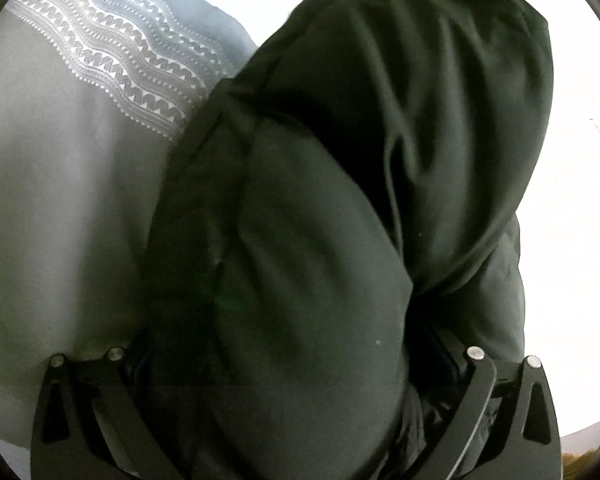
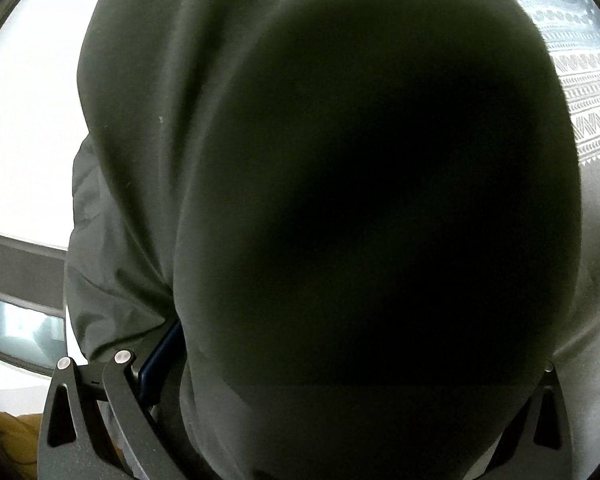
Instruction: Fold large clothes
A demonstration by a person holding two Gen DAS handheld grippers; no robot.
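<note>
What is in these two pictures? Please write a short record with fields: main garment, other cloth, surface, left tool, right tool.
main garment: dark green garment, bulky and creased, fills most of both views
other cloth: grey cloth with a white wavy pattern, partly under the dark one
surface: white surface
left tool: left tool jaws stand wide, dark fabric bulges between them; pads hidden
right tool: right tool jaws wide apart, dark fabric between them and close to the lens; grip cannot be told
</note>
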